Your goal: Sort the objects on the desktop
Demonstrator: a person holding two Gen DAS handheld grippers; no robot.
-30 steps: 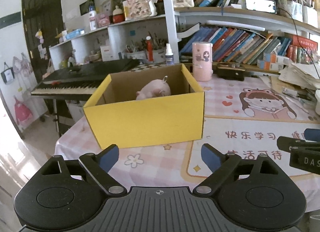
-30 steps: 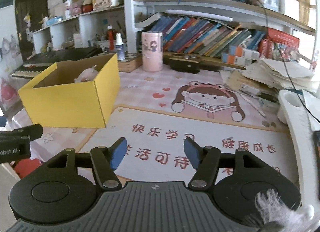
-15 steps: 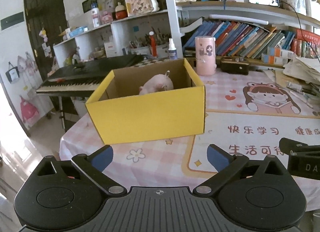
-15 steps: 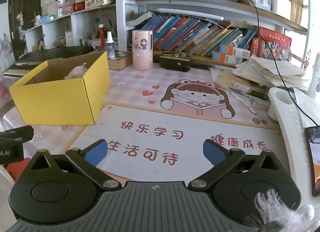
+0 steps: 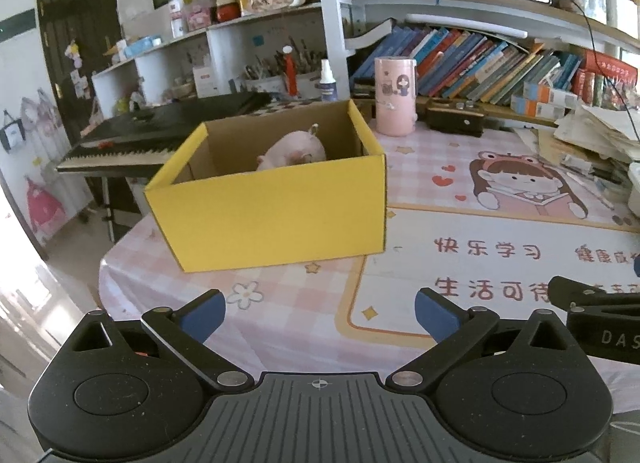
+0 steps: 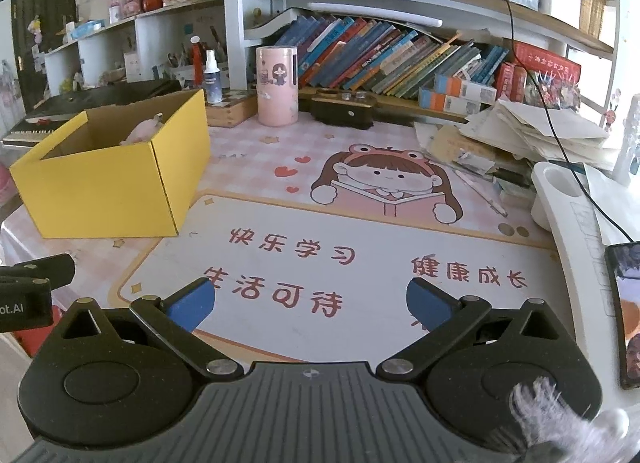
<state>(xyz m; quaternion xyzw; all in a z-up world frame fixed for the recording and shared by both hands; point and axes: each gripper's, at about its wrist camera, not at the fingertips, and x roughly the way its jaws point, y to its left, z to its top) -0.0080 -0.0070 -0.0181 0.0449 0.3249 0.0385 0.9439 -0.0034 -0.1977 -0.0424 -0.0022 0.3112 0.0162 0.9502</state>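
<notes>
Both jaws have spread since a second ago: the left hand-held gripper (image 5: pixel 320 317) and right hand-held gripper (image 6: pixel 310 303) stand fully apart, empty. The pink plush (image 5: pixel 294 151) lies inside the yellow box (image 5: pixel 272 215), ahead-left on the tabletop (image 6: pixel 360 247). Sorting appears complete.

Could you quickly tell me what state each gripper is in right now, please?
Left gripper: open, nothing between its fingers.
Right gripper: open, nothing between its fingers.
</notes>
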